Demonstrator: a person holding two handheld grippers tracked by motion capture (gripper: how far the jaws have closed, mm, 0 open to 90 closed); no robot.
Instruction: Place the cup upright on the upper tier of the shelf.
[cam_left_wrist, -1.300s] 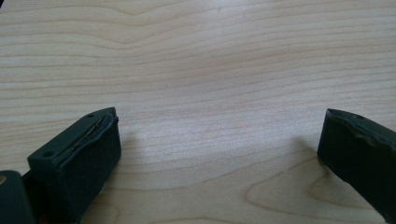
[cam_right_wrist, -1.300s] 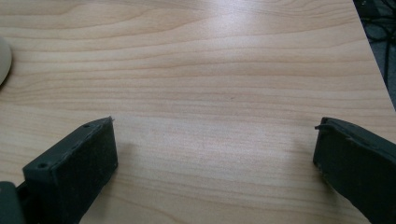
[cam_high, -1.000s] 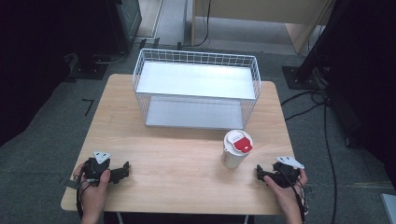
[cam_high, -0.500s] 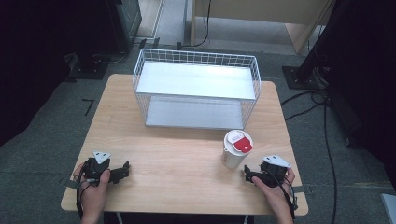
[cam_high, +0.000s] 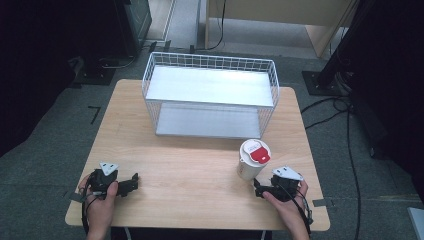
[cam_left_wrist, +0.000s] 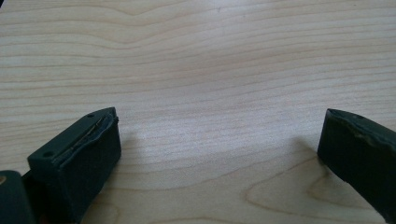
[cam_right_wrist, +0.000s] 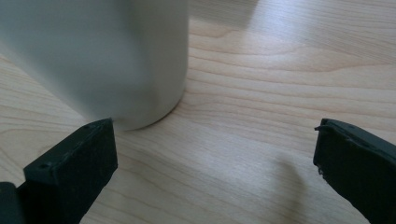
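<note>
One cup (cam_high: 252, 159) stands upright beside the right claw (cam_high: 258, 189).

Even overhead light on the surface (cam_high: 200, 165); floor around it dim, corners near black. Mild glare on the shelves of the wire basket (cam_high: 210, 87) behind the cup (cam_high: 253, 159). High view soft, slightly grainy. Right gripper view: cup wall (cam_right_wrist: 98, 56) blurred, out of focus, too close to the lens; its shadow falls toward the camera, perhaps. Left gripper view: wood grain sharp, faint shadows inside both jaws of the left tool (cam_left_wrist: 219, 154).
</note>
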